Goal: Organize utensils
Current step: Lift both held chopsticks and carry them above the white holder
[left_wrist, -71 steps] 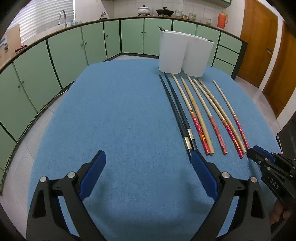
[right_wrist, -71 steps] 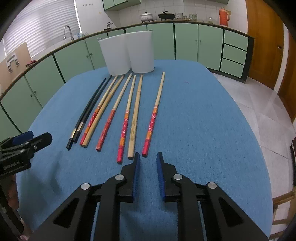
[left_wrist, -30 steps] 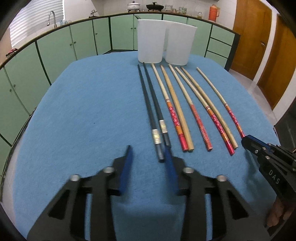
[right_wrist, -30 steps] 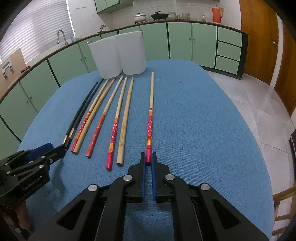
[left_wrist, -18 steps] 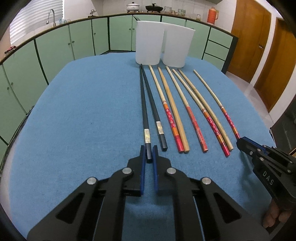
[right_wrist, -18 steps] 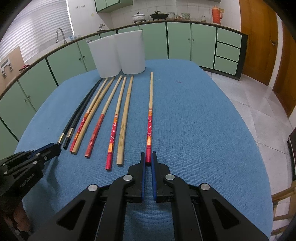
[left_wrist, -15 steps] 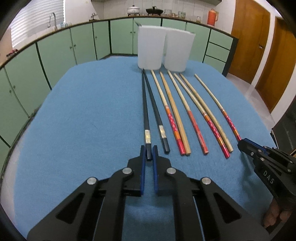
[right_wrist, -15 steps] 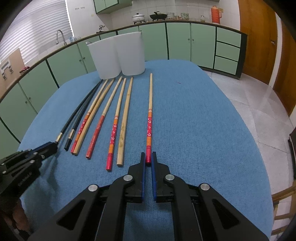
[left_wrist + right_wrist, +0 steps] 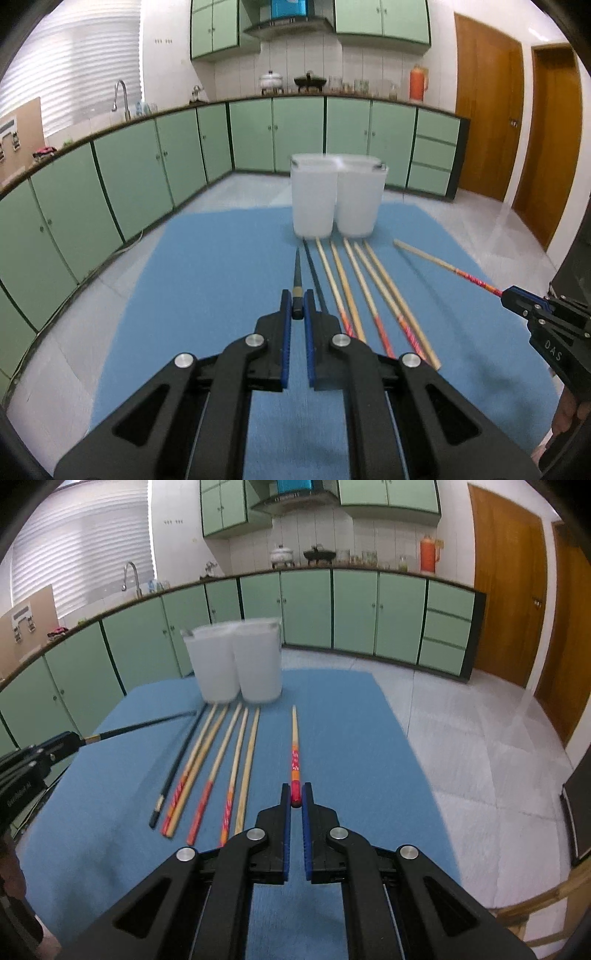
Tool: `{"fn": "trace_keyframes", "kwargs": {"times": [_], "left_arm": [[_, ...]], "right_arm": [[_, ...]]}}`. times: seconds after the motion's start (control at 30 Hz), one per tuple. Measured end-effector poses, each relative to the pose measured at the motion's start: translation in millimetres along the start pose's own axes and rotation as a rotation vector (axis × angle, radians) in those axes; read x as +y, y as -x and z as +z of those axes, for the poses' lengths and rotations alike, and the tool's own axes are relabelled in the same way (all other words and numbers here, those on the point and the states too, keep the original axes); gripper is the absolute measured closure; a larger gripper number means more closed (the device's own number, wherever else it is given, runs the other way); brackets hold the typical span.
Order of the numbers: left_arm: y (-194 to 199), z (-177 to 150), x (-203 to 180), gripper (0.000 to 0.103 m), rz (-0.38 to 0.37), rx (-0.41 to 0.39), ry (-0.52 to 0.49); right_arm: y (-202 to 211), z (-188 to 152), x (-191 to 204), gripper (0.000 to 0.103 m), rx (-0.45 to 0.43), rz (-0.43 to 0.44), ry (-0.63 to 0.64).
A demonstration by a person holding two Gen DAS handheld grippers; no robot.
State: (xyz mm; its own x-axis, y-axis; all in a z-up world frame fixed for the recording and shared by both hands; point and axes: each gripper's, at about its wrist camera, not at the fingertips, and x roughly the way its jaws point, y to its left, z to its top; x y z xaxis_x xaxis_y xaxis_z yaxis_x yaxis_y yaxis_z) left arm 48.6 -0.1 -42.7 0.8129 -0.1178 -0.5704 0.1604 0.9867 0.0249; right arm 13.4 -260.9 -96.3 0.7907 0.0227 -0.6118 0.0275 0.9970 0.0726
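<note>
Both chopsticks have come up off the tabletop [image 9: 207, 266] since half a second ago. Left wrist view: left gripper [image 9: 297, 309] jaws clamp the black chopstick [image 9: 297, 273] by its near end, aimed toward the far white cups [image 9: 314, 199]. Right wrist view: right gripper [image 9: 296, 800] jaws clamp the red-handled chopstick [image 9: 294, 746] likewise; such end grips could let either pivot, slip, or miss a cup.

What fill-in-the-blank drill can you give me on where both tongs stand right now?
1. The left tongs are shut on a ____ chopstick.
2. The right tongs grip a chopstick whose near end is ____.
3. ____ white cups stand side by side beyond the chopsticks.

Missing words: black; red; Two
</note>
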Motion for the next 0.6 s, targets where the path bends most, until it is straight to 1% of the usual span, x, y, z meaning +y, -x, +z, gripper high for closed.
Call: {"fn": "trace_keyframes", "kwargs": {"times": [0.17, 0.23, 0.4, 0.6], "left_arm": [[9.8, 26.2, 7.1, 0.097, -0.021, -0.054, 0.018], [14.2, 35.6, 7.1, 0.097, -0.033, -0.073, 0.028], [14.1, 53.6, 10.2, 0.097, -0.056, -0.086, 0.056], [13.5, 73.6, 13.6, 0.097, -0.082, -0.096, 0.079]], "right_arm": [[19.7, 24.5, 1.1, 0.098, -0.072, -0.003, 0.028], [26.2, 36.5, 0.9, 0.098, -0.099, 0.01, 0.031], [34.0, 60.1, 1.7, 0.098, -0.138, 0.04, 0.03], [35.8, 87.5, 2.0, 0.098, -0.158, 0.077, 0.03]]}}
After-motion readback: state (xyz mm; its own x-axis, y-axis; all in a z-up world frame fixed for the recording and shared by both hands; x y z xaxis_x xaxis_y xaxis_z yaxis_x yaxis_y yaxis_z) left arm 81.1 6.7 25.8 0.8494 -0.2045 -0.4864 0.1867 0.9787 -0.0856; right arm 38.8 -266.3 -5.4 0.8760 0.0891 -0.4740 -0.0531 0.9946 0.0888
